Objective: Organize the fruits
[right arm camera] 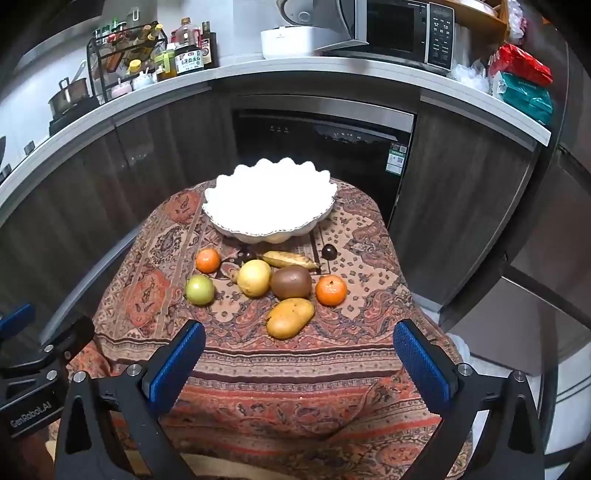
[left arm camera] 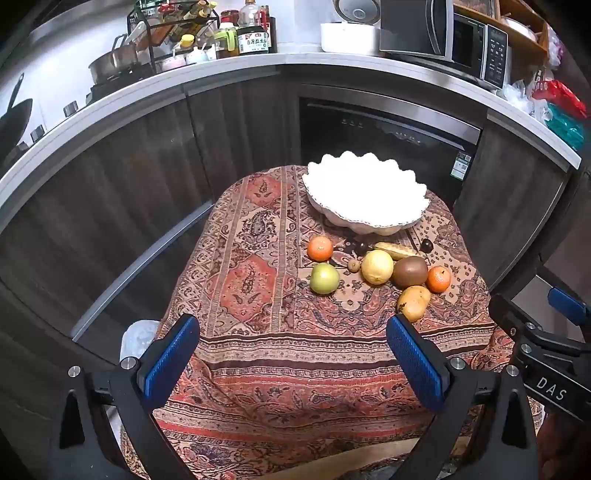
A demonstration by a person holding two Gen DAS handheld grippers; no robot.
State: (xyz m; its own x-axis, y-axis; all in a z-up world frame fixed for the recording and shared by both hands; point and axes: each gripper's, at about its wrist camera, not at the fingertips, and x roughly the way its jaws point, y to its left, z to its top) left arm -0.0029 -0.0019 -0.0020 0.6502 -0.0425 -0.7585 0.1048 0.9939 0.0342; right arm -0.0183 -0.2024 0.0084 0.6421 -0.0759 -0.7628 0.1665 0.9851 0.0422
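Two grippers hang over the near edge of a small table covered with a patterned cloth (right arm camera: 258, 369), and both hold nothing: the left gripper (left arm camera: 293, 350) has its blue pads wide apart, and the right gripper (right arm camera: 299, 356) is wide apart in the same way. Behind the table stands a dark cabinet front with a long counter (right arm camera: 258, 72) above it, which carries a microwave (right arm camera: 399, 29) on the right and bottles on the left. On the far part of the cloth sits a white bowl (right arm camera: 269, 199) with a wavy rim; its inside is too bright to tell what lies in it. All the fruits lie on the cloth just near of the bowl, close together. The mango (right arm camera: 290, 317) is the nearest one, between the right gripper's pads in its view. Behind it lie a brown kiwi (right arm camera: 291, 282) and a yellow lemon (right arm camera: 254, 277), side by side. A banana (right arm camera: 288, 259) lies farther, just before the bowl. One green apple (right arm camera: 200, 290) is at the left end, with an orange (right arm camera: 208, 260) behind it; a second orange (right arm camera: 331, 290) is at the right end. A small dark fruit (right arm camera: 328, 252) lies apart, right of the banana.
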